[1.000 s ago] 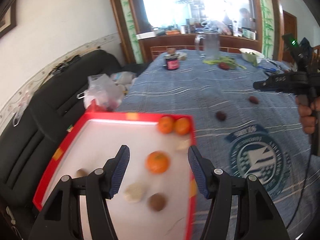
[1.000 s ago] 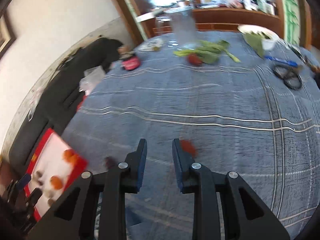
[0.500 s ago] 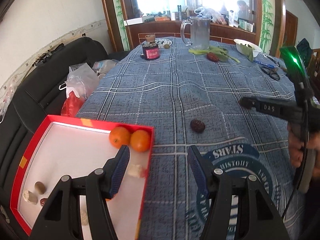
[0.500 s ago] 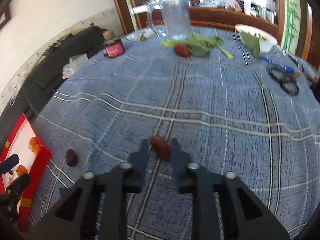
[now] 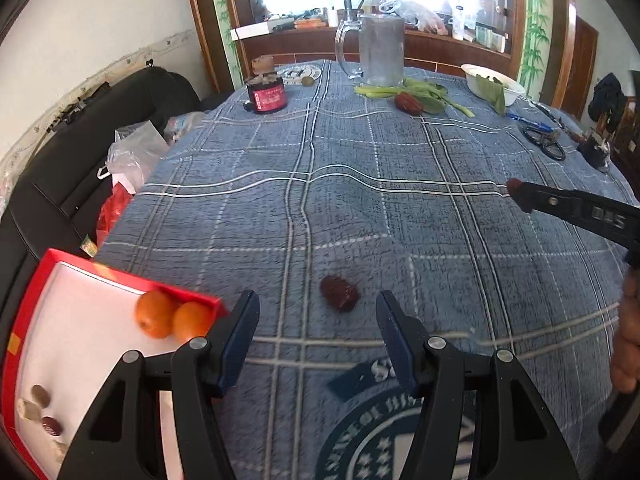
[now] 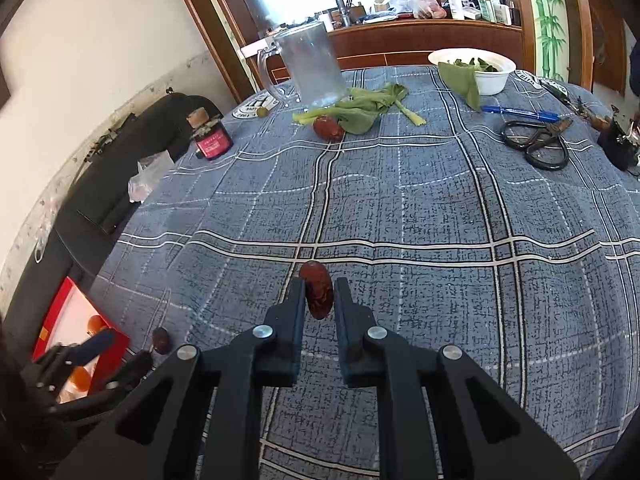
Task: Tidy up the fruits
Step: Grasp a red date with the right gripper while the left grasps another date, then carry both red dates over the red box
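My left gripper [image 5: 316,312] is open low over the blue plaid tablecloth, with a dark red date [image 5: 338,293] lying just ahead between its fingers. At the lower left sits the red tray [image 5: 120,276] with a white floor, holding two oranges [image 5: 154,314] in its near corner and some small pieces. My right gripper [image 6: 318,294] is shut on a second red date [image 6: 319,292], which stands upright between its pads. A third date [image 6: 328,128] lies far off beside green leaves. In the right wrist view the loose date [image 6: 161,339] lies by the left gripper [image 6: 118,354].
At the far end stand a glass mug [image 5: 380,50], a dark red jar [image 5: 266,96] and a white bowl of greens [image 6: 480,68]. Scissors [image 6: 536,144] and a blue pen [image 6: 520,112] lie at the right. A black sofa [image 5: 80,140] with plastic bags borders the left edge.
My left gripper has moved off the tray, out over the tablecloth up to the loose date. My right gripper has shut on the other date.
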Tool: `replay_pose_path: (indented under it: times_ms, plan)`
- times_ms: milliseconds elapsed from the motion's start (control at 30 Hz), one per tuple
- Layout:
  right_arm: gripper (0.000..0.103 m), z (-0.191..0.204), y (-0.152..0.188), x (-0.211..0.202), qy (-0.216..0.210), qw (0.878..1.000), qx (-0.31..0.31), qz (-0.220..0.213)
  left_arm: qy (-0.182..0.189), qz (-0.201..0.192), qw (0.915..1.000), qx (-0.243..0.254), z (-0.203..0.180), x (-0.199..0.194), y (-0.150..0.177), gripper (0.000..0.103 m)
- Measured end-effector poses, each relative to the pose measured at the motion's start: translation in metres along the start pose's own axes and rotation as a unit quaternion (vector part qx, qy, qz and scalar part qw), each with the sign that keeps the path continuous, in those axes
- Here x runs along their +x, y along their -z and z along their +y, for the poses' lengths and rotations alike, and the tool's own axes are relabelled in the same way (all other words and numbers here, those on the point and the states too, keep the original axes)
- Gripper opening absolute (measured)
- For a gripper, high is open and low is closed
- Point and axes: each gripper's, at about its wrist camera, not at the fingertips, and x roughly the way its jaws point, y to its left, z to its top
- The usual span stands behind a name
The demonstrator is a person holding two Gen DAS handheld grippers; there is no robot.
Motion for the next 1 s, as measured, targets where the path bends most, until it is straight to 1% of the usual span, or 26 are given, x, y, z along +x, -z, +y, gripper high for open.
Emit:
replay_pose_path:
  times_ms: [33, 100, 133, 167, 200, 233, 267, 333, 400, 533, 633, 700, 767, 867, 933, 967, 1000]
  plan:
    - [0.016, 0.0, 0.0, 0.0, 0.0, 1.0, 0.0, 0.0, 0.002, 0.003, 1.0, -0.003, -0.001, 0.004, -0.001, 0.058]
    - [0.016, 0.001, 0.0, 0.001, -0.003, 1.0, 0.002, 0.001, 0.008, 0.011, 0.9999, -0.009, -0.002, 0.013, -0.001, 0.046]
    - [0.016, 0.001, 0.0, 0.001, -0.003, 1.0, 0.003, 0.001, 0.011, 0.014, 0.9998, -0.011, -0.003, 0.017, 0.0, 0.043]
    - [0.016, 0.0, 0.0, 0.001, -0.002, 1.0, 0.003, 0.001, 0.016, 0.018, 0.9996, -0.012, -0.005, 0.021, 0.0, 0.035]
    - [0.016, 0.0, 0.0, 0.001, -0.002, 1.0, 0.004, 0.0, 0.025, 0.023, 0.9993, -0.014, -0.006, 0.025, 0.001, 0.029]
    - [0.016, -0.001, -0.001, 0.0, -0.003, 1.0, 0.005, 0.0, 0.029, 0.017, 0.9993, -0.018, -0.006, 0.025, 0.001, 0.026]
    - [0.016, -0.003, -0.002, -0.001, -0.003, 1.0, 0.008, -0.002, 0.035, 0.017, 0.9991, -0.016, -0.008, 0.025, 0.0, 0.019]
    - [0.016, -0.006, -0.003, -0.003, -0.005, 1.0, 0.014, -0.006, 0.045, 0.016, 0.9988, -0.014, -0.009, 0.024, -0.001, 0.018]
    - [0.016, -0.007, -0.004, -0.005, -0.009, 1.0, 0.018, -0.011, 0.047, 0.008, 0.9987, -0.015, -0.008, 0.019, 0.0, 0.018]
    - [0.016, -0.003, -0.004, -0.011, -0.035, 0.999, 0.018, -0.02, 0.037, -0.027, 0.9989, -0.009, -0.004, -0.008, 0.002, 0.018]
    - [0.016, 0.006, -0.003, -0.018, -0.053, 0.998, 0.007, -0.034, 0.039, -0.052, 0.9977, -0.017, 0.007, -0.032, 0.003, 0.018]
    - [0.016, 0.015, -0.002, -0.023, -0.069, 0.997, -0.002, -0.04, 0.032, -0.067, 0.997, -0.022, 0.019, -0.049, 0.007, 0.018]
    - [0.016, 0.026, 0.001, -0.028, -0.087, 0.995, -0.01, -0.043, 0.025, -0.079, 0.9962, -0.026, 0.032, -0.063, 0.013, 0.018]
    - [0.016, 0.055, 0.01, -0.036, -0.117, 0.991, -0.039, -0.044, 0.016, -0.087, 0.9951, -0.044, 0.057, -0.079, 0.027, 0.018]
    - [0.016, 0.074, 0.018, -0.04, -0.134, 0.988, -0.064, -0.041, -0.005, -0.093, 0.9942, -0.055, 0.076, -0.088, 0.037, 0.018]
    - [0.016, 0.086, 0.024, -0.041, -0.138, 0.986, -0.082, -0.038, -0.024, -0.096, 0.9931, -0.063, 0.091, -0.094, 0.045, 0.018]
    - [0.017, 0.1, 0.031, -0.043, -0.141, 0.984, -0.102, -0.036, -0.034, -0.097, 0.9924, -0.068, 0.1, -0.096, 0.05, 0.018]
